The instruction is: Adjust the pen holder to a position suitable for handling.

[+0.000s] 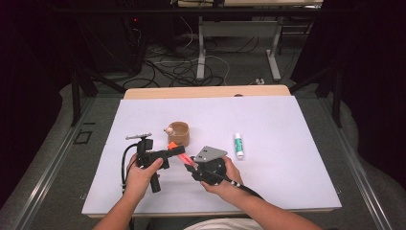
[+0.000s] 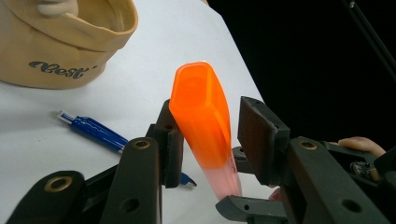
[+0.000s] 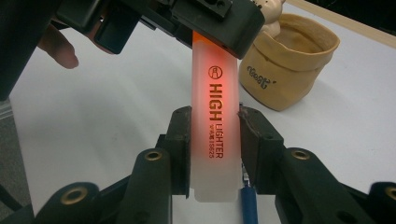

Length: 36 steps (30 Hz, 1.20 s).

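Note:
An orange highlighter [image 3: 212,112] with a clear pale body is held off the white table between both grippers. My right gripper [image 3: 215,144] is shut on its body, both pads pressed against the sides by the printed lettering. My left gripper [image 2: 210,135] reaches in from the left, its jaws around the orange cap [image 2: 201,107]. One pad touches the cap and a thin gap shows at the other. In the high view the highlighter [image 1: 181,154] lies slanted between the left gripper [image 1: 176,151] and the right gripper [image 1: 194,166], near the table's front middle.
A tan fabric pouch [image 1: 180,134] with a small figure in it stands just behind the grippers. A blue pen [image 2: 93,131] lies on the table below them. A green-and-white glue stick [image 1: 238,145] lies to the right. The white tabletop [image 1: 287,182] stretches on both sides.

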Each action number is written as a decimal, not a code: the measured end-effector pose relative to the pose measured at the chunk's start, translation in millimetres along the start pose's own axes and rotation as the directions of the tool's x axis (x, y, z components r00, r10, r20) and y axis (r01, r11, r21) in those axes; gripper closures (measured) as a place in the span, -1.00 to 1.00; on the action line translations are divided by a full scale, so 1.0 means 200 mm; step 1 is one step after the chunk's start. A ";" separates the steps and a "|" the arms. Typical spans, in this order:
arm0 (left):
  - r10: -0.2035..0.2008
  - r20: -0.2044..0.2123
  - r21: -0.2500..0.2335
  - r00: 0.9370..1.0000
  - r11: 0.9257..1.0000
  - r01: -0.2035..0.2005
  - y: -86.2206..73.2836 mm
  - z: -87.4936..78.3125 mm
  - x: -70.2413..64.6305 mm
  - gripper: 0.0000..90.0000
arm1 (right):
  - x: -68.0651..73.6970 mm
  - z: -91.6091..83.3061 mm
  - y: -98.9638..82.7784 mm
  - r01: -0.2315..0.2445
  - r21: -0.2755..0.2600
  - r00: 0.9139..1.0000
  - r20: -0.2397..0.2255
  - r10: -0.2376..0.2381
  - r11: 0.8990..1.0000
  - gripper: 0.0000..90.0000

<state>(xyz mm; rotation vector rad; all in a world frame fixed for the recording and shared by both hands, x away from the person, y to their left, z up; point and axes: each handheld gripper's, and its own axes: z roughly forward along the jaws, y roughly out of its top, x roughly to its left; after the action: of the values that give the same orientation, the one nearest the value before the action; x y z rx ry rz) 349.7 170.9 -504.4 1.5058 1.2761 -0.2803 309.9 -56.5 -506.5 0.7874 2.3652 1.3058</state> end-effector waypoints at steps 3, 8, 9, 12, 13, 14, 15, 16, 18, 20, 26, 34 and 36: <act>-0.003 -0.001 0.000 1.000 1.000 0.003 0.00 0.00 0.00 0.43 | 0.00 0.00 0.00 -0.001 -0.001 1.000 -0.007 0.001 1.000 0.47; -0.007 -0.001 0.012 1.000 1.000 0.007 0.00 0.00 0.01 0.51 | 0.00 0.00 0.00 0.002 -0.008 1.000 -0.011 -0.002 1.000 0.47; -0.010 -0.001 0.008 1.000 1.000 0.010 0.00 0.00 0.01 0.51 | 0.00 0.00 0.00 0.002 -0.008 1.000 -0.012 -0.003 1.000 0.47; -0.026 0.008 0.005 1.000 1.000 0.026 0.00 0.00 0.01 0.53 | 0.00 0.01 -0.01 0.002 -0.017 1.000 -0.011 -0.002 1.000 0.47; -0.026 0.008 0.005 1.000 1.000 0.026 0.00 0.00 0.01 0.54 | 0.00 0.01 -0.01 0.001 -0.018 1.000 -0.012 -0.001 1.000 0.47; -0.028 0.011 0.009 1.000 1.000 0.028 0.00 0.00 0.01 0.55 | 0.00 0.01 -0.01 0.002 -0.018 1.000 -0.013 -0.002 1.000 0.47; -0.028 0.011 0.009 1.000 1.000 0.028 0.00 0.00 0.01 0.55 | 0.00 0.01 -0.01 0.002 -0.018 1.000 -0.013 -0.002 1.000 0.47; -0.027 0.011 0.018 1.000 0.999 0.027 0.00 0.00 0.02 0.55 | 0.00 0.01 -0.01 0.001 -0.016 1.000 -0.014 -0.001 1.000 0.47; -0.040 0.017 0.025 0.999 0.999 0.039 0.00 0.00 0.02 0.57 | 0.00 0.01 -0.01 -0.001 -0.013 1.000 -0.017 0.000 1.000 0.47; -0.043 0.017 0.029 0.999 0.999 0.042 0.00 0.00 0.02 0.57 | 0.00 0.01 -0.01 0.001 -0.013 1.000 -0.018 -0.002 1.000 0.47; -0.063 0.018 0.011 0.998 0.998 0.062 0.00 0.01 0.02 0.58 | 0.00 0.02 -0.01 0.002 -0.012 1.000 -0.015 -0.002 1.000 0.47; -0.076 0.021 0.018 0.997 0.997 0.075 0.00 0.01 0.02 0.60 | 0.00 0.02 -0.02 -0.004 -0.004 1.000 -0.017 0.004 1.000 0.47; -0.078 0.022 0.020 0.997 0.997 0.077 0.00 0.01 0.02 0.61 | 0.00 0.02 -0.02 -0.003 -0.001 1.000 -0.016 0.003 1.000 0.46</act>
<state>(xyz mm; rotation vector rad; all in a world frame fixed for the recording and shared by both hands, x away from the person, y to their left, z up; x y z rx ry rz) 352.5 171.2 -508.0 1.4672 1.3191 -0.3595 311.0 -54.3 -511.7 0.7839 2.3765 1.3188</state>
